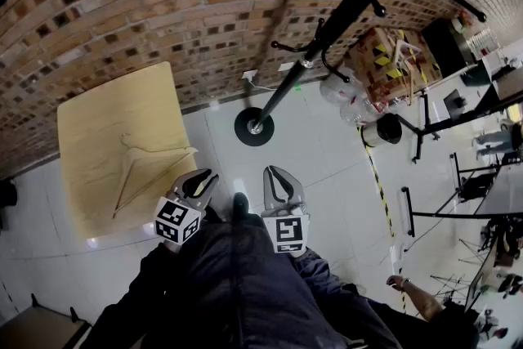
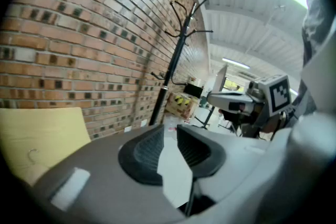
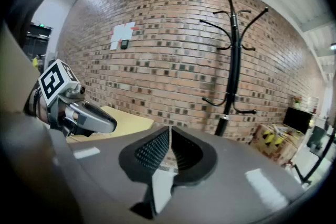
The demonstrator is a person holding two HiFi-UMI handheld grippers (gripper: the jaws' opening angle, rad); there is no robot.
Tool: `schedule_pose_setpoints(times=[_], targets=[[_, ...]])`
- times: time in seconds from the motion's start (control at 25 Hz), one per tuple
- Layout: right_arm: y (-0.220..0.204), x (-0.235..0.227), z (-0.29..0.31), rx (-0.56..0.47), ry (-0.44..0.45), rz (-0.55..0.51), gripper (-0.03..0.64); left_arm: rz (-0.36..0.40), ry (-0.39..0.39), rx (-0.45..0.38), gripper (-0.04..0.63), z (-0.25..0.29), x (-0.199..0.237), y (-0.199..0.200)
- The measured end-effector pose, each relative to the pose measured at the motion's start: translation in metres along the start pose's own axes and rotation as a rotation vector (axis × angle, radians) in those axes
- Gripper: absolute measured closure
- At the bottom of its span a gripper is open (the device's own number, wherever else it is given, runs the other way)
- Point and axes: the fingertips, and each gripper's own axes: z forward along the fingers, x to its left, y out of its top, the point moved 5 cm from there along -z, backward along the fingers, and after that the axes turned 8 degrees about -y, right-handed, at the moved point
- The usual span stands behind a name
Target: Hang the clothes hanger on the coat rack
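Note:
A pale wooden hanger [image 1: 151,163] lies flat on the yellowish table [image 1: 98,127] at the left; its hook [image 2: 32,155] shows in the left gripper view. The black coat rack [image 1: 327,33] stands by the brick wall on a round base [image 1: 253,127], with curved hooks at the top [image 3: 233,44]. My left gripper [image 1: 206,174] hovers just off the table's near right corner, jaws shut and empty [image 2: 169,129]. My right gripper [image 1: 272,170] is beside it over the floor, also shut on nothing [image 3: 169,131]. Both point towards the wall, a little downward.
A brick wall [image 1: 163,4] runs behind the table and rack. To the right of the rack are a cardboard box with yellow-black tape [image 1: 384,61], clear jugs [image 1: 343,90], a black bin [image 1: 384,129] and desks. My dark-trousered legs [image 1: 237,282] fill the bottom; another person's arm [image 1: 417,298] shows at bottom right.

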Motion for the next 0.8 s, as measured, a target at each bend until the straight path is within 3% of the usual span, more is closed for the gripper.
schedule_pose_setpoints(times=[0.16, 0.44, 0.8], targets=[[-0.024, -0.052, -0.022, 0.064, -0.103, 0.03, 0.6, 0.022, -0.078, 0.036, 0.517, 0.044, -0.019, 0.003], [-0.073, -0.133, -0.086, 0.131, -0.368, 0.159, 0.6, 0.118, -0.27, 0.137, 0.517, 0.127, -0.068, 0.011], [-0.109, -0.247, -0.092, 0.068, -0.427, 0.249, 0.544, 0.174, -0.316, 0.192, 0.515, 0.242, -0.133, 0.034]])
